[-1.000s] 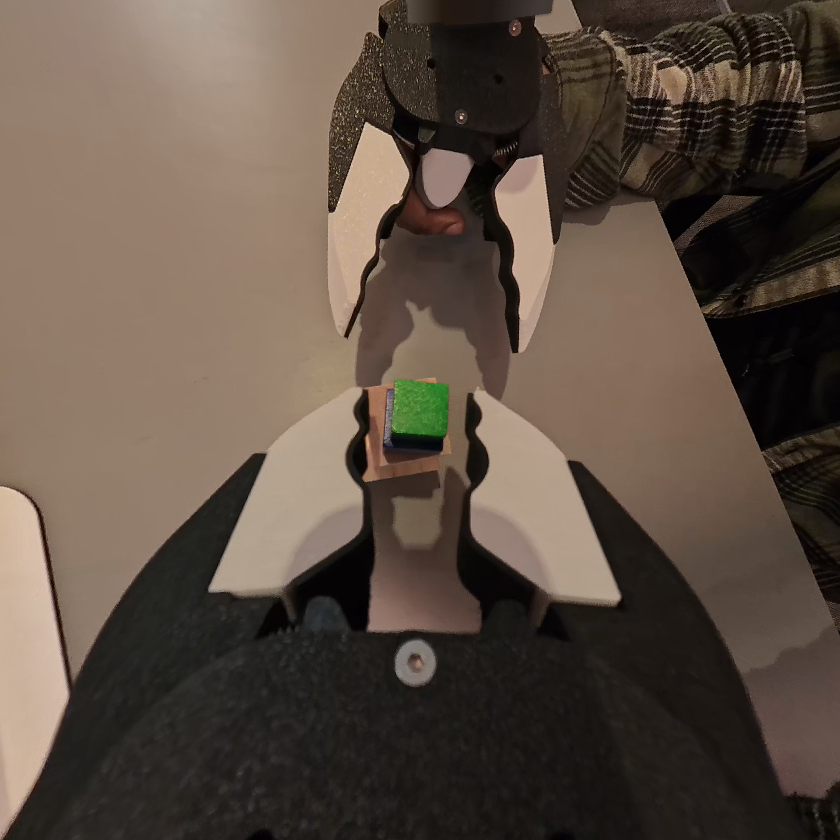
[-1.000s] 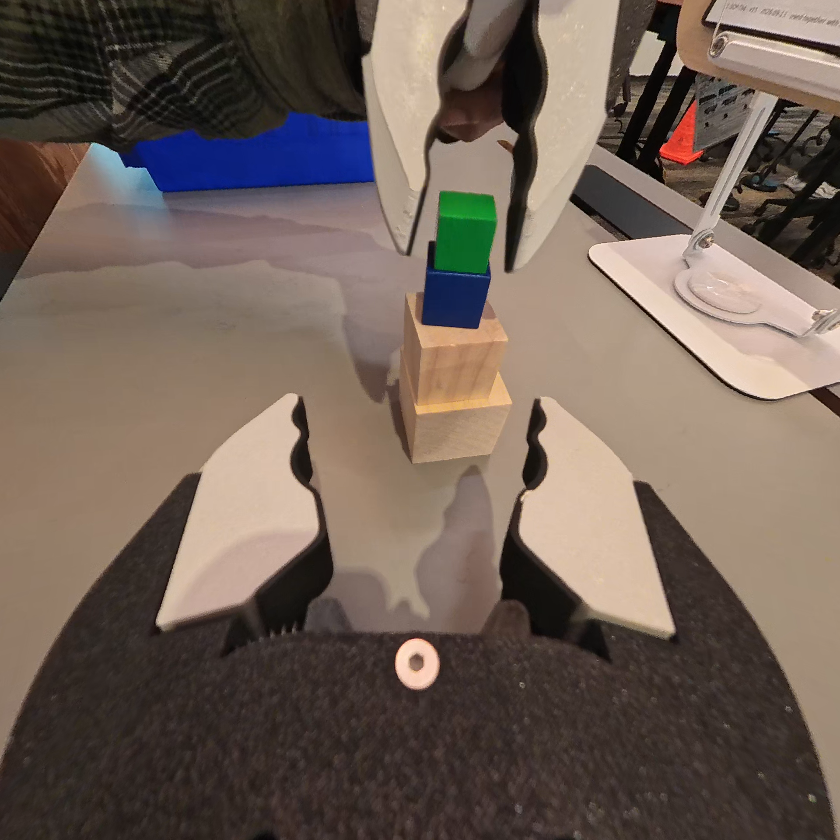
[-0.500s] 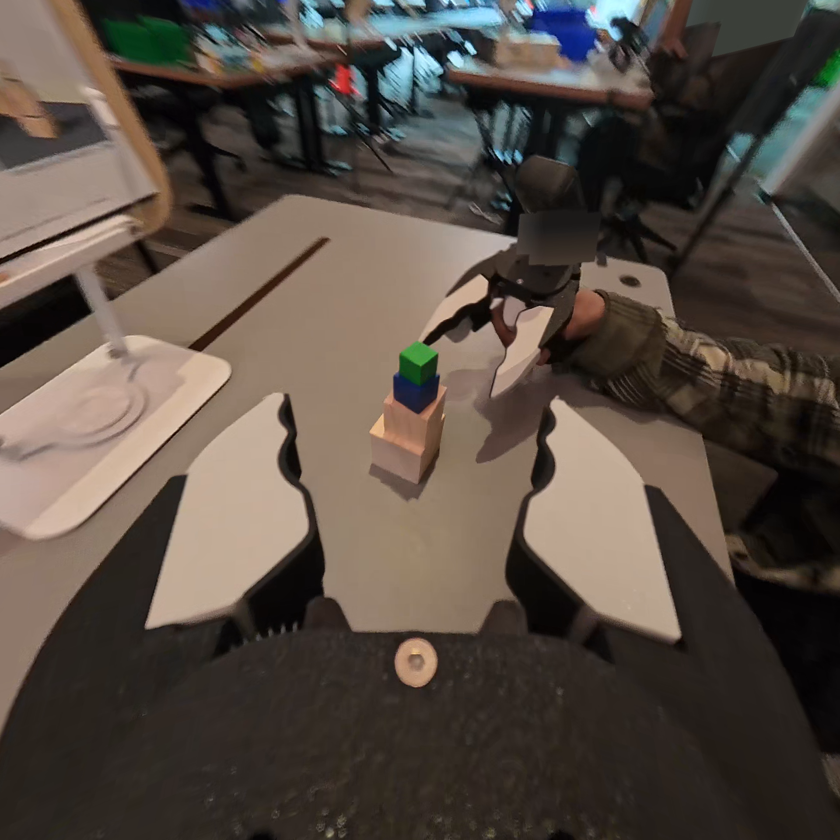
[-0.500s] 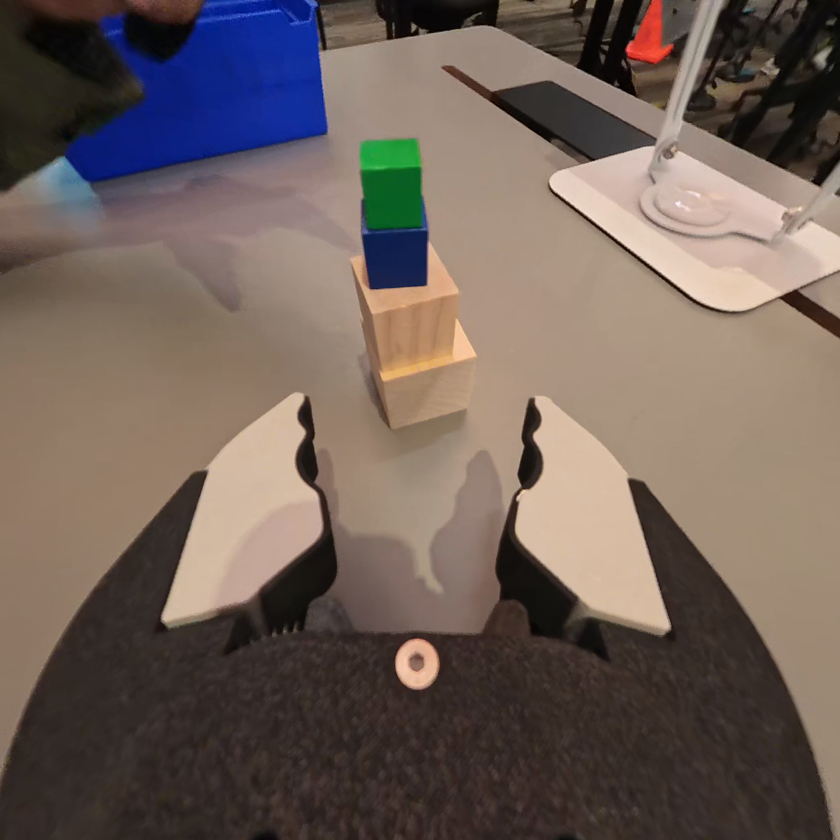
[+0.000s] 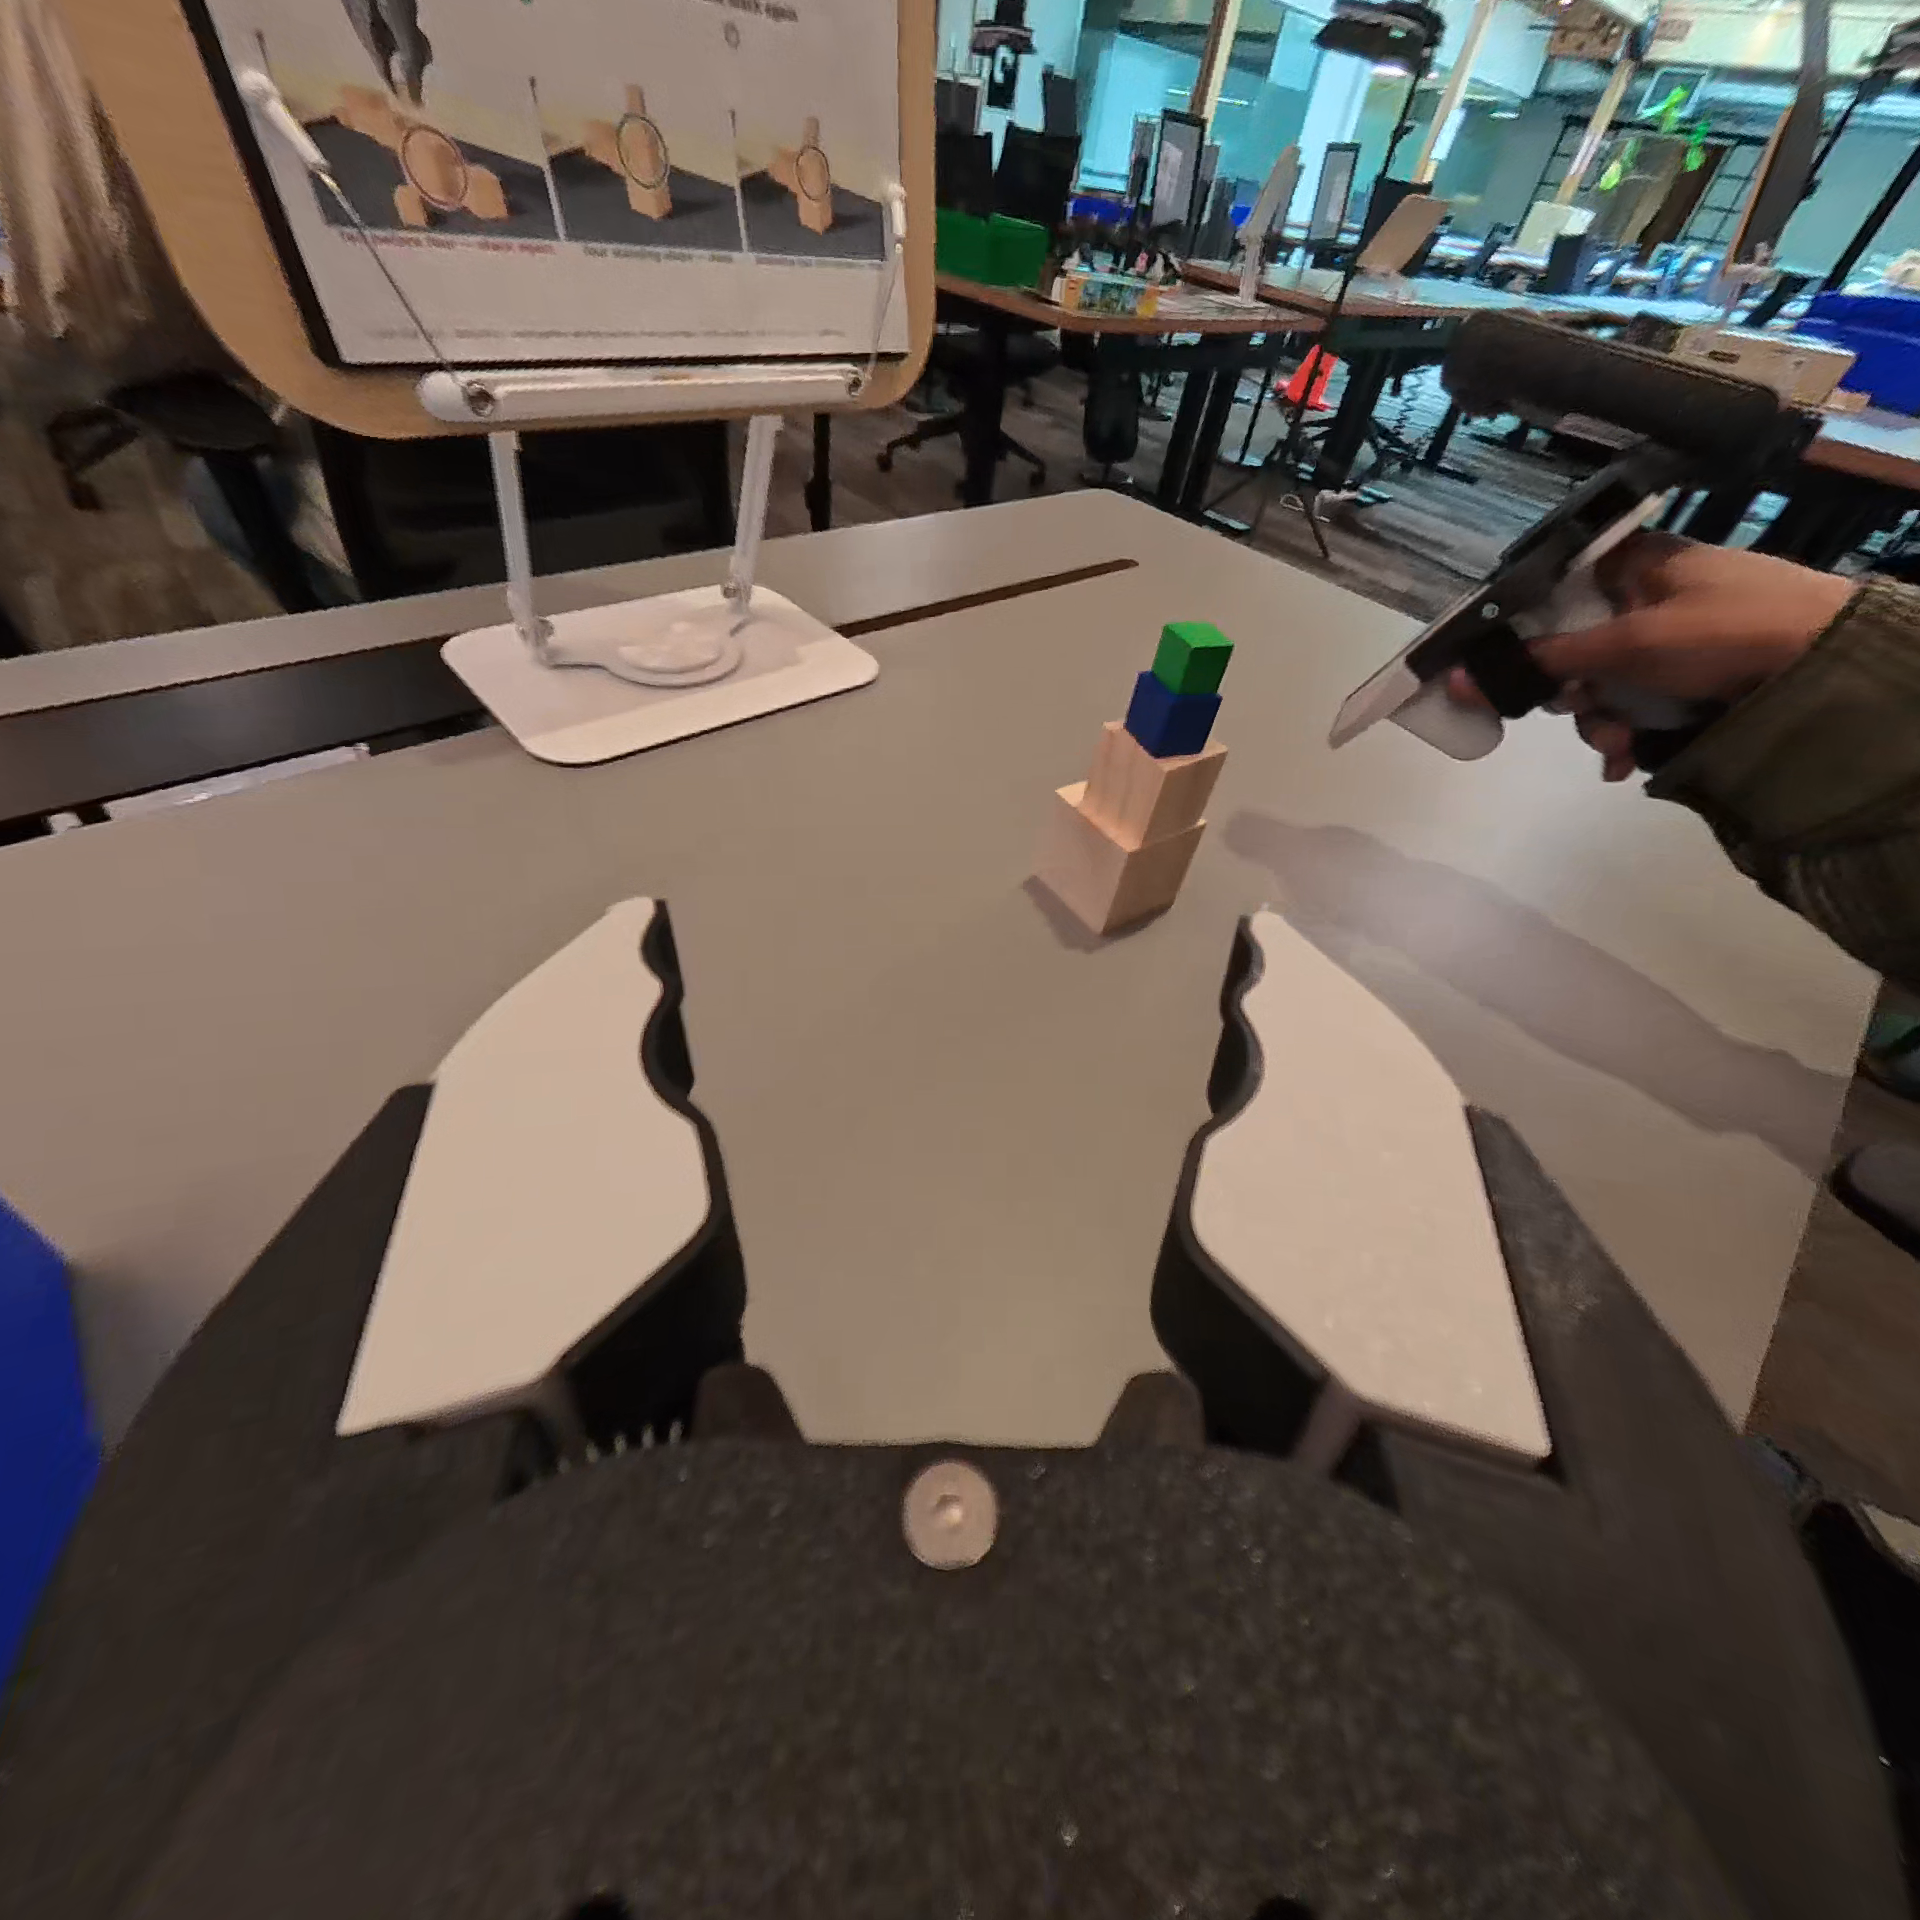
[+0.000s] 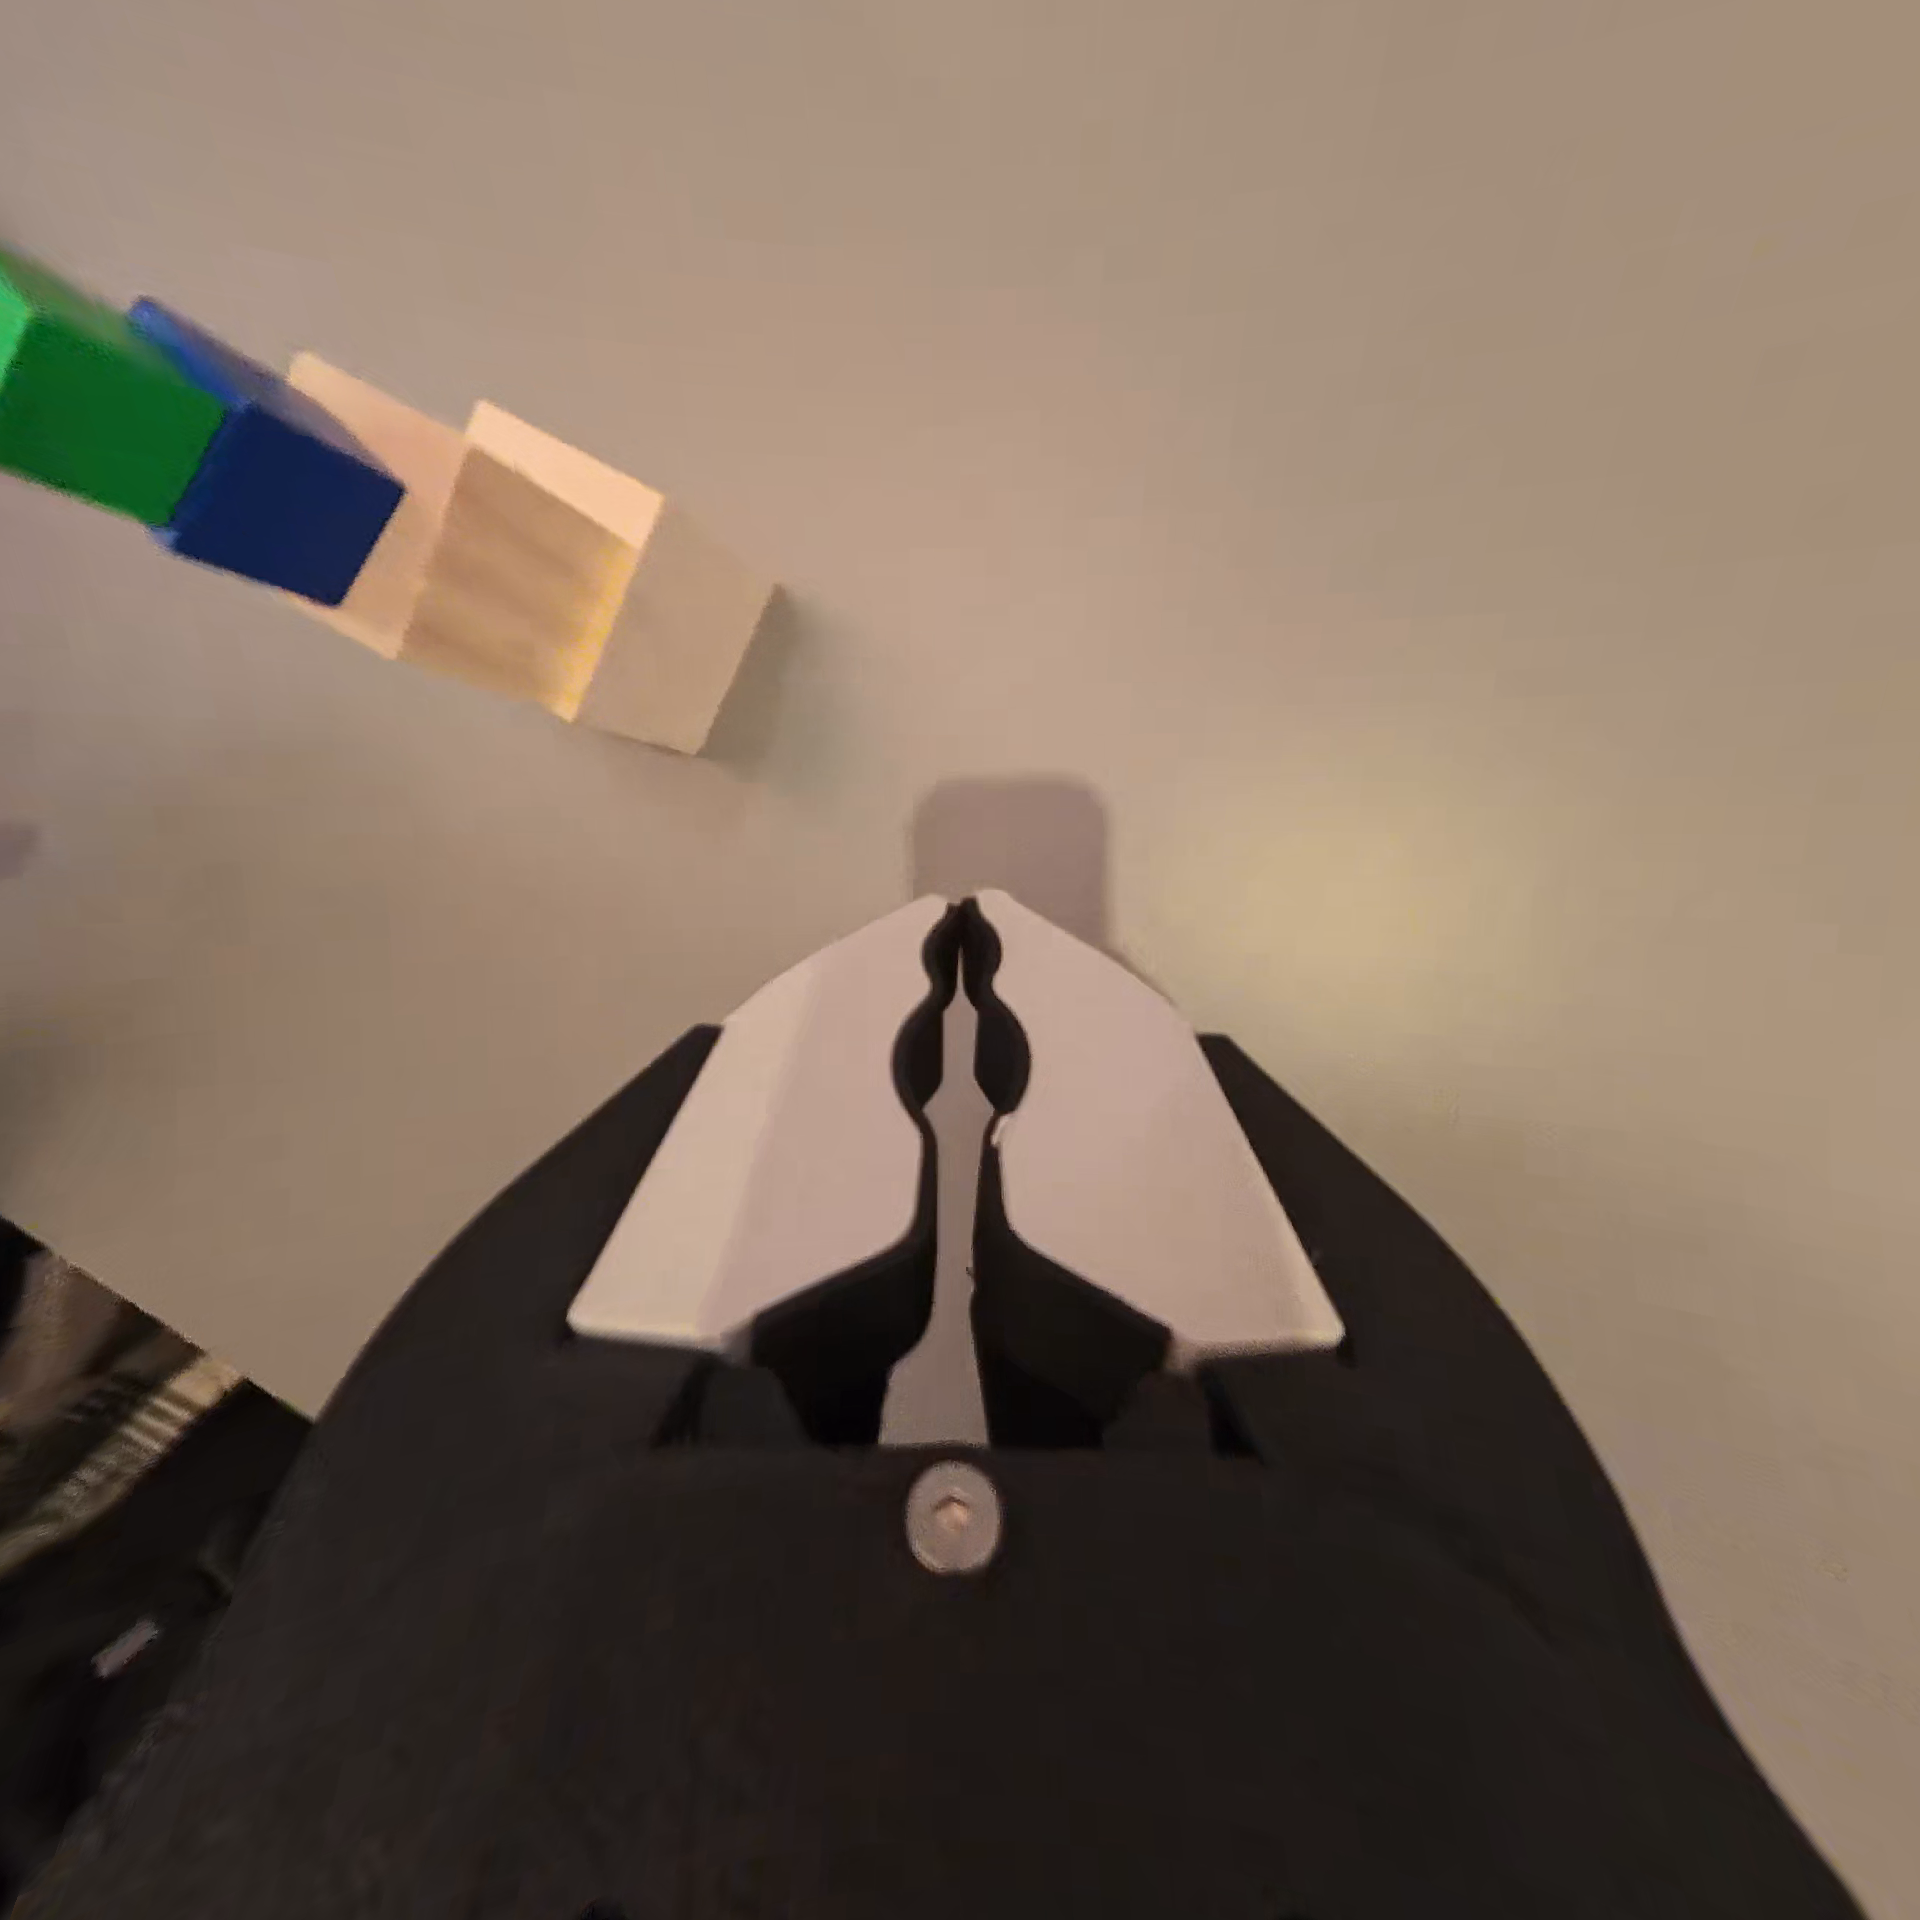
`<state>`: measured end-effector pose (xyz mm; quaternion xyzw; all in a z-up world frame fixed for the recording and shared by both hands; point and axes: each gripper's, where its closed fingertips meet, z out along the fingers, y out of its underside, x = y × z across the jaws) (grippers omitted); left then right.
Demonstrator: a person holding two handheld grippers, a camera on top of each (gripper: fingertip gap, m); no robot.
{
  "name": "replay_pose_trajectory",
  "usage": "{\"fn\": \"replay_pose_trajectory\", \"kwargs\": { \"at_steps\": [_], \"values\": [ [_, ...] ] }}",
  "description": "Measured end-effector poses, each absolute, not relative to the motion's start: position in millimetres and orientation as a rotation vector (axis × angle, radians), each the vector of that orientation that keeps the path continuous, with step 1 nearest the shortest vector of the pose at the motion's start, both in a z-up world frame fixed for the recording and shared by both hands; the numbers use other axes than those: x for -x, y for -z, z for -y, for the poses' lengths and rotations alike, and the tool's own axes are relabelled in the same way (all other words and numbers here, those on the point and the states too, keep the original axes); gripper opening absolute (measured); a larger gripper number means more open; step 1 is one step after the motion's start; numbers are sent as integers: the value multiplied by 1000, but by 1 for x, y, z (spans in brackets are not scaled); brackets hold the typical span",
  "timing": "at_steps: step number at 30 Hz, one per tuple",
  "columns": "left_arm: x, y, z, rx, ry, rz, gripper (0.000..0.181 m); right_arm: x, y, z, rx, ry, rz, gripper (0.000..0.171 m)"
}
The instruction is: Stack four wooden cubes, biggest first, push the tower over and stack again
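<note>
- Document stand (image 5: pixel 665 665) well left of four-cube tower (image 5: pixel 1143 790) on grey table (image 5: pixel 831 831).
- Left gripper (image 5: pixel 951 935) spread wide, empty, short of tower.
- Right gripper (image 6: pixel 961 914) closed, empty, beside tower.

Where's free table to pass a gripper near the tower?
Free: the wide stretch between the tower and the white stand base, and the table in front of the left gripper. Crowded: the tower's right side, where the shut right gripper hovers.

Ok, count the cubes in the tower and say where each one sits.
4, all in one stack on the table: largest plain wooden cube at the bottom, smaller plain cube on it, blue cube next, green cube on top.
</note>
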<state>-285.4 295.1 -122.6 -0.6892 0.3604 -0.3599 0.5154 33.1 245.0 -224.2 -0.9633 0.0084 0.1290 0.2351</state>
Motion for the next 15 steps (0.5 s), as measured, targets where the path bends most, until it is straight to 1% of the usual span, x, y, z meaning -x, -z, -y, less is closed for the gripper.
{"fn": "replay_pose_trajectory", "kwargs": {
  "at_steps": [5,15],
  "values": [
    [298,114,-291,1603,872,-864,94,-12,228,-258,2705,-364,-193,0],
    [303,114,-286,1594,958,-896,93,59,233,-301,2721,-463,-78,0]
  ]
}}
